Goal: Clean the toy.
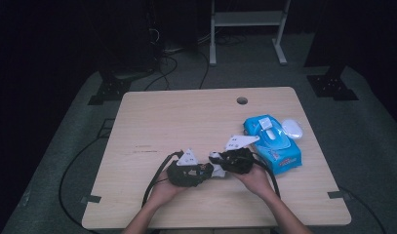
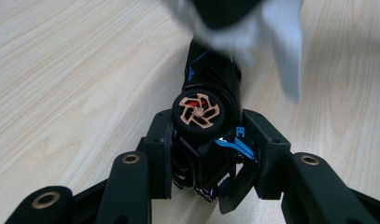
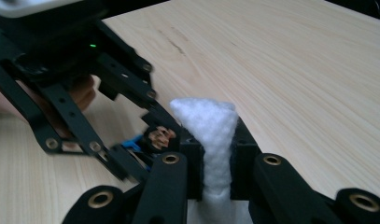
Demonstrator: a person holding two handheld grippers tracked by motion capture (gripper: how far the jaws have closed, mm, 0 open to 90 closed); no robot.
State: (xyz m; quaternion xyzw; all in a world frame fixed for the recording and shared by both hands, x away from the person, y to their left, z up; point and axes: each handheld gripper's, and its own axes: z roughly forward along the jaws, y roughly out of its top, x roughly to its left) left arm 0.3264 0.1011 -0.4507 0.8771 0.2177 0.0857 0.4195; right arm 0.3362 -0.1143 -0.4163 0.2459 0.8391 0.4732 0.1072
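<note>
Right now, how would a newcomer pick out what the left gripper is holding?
On the wooden table, look near its front edge where the two hands meet. The left gripper clamps a black toy car; its copper-spoked wheel and blue trim distinguish it from the white wipe alongside.

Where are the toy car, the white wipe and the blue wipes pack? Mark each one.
toy car (image 2: 198, 112): left gripper view, on its copper-spoked wheel.
white wipe (image 3: 211, 128): right gripper view, on the folded part standing up between the jaws.
blue wipes pack (image 1: 276, 146): high view, on its top face.
</note>
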